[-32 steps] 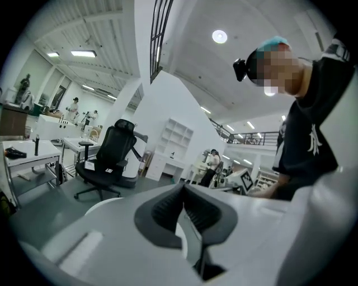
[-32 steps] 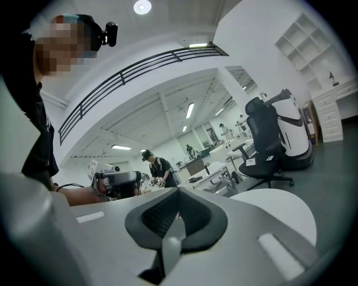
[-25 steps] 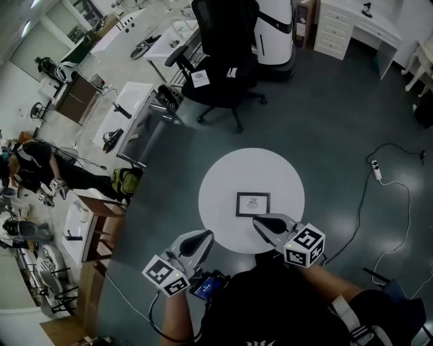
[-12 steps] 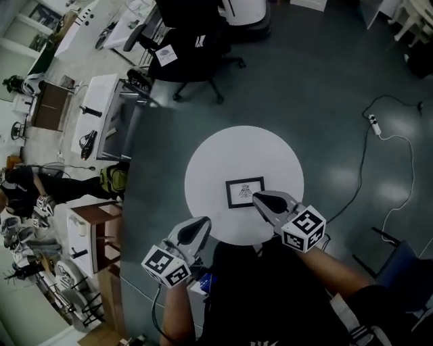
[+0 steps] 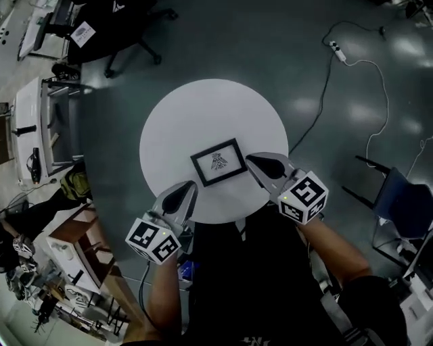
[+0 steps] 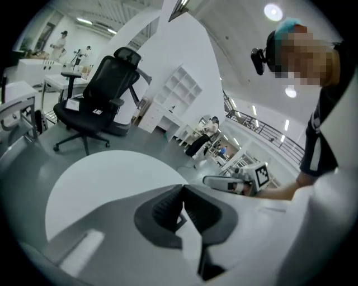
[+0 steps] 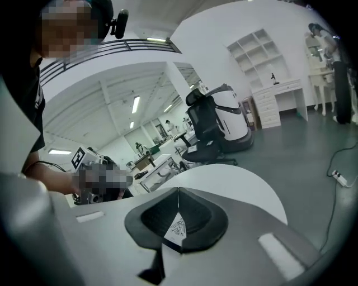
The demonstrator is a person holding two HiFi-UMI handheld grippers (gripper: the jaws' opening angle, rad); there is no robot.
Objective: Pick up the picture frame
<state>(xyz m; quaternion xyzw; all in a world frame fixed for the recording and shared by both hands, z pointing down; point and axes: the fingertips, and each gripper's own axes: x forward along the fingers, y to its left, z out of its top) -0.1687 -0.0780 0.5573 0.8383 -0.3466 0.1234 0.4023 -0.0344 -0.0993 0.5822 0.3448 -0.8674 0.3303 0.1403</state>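
Note:
A black picture frame (image 5: 218, 161) with a small drawing on white lies flat near the middle of the round white table (image 5: 176, 121). My right gripper (image 5: 250, 161) is shut, its tip just beside the frame's right edge. My left gripper (image 5: 190, 187) is shut too, over the table's near edge, a little short of the frame's front left corner. In the right gripper view the closed jaws (image 7: 178, 191) let a sliver of the frame (image 7: 177, 227) show below them. The left gripper view looks past its closed jaws (image 6: 183, 187) across the table (image 6: 100, 179) to the right gripper (image 6: 235, 183).
A black office chair (image 5: 101, 20) stands beyond the table at upper left. White desks (image 5: 27, 128) and a wooden cabinet (image 5: 74, 236) line the left. A power strip with a white cable (image 5: 336, 51) lies on the floor at upper right, a blue chair (image 5: 399, 203) at right.
Both grippers have come down and forward to the table, still shut. The right tip went from short of the frame to beside its right edge. The head camera has tilted further down.

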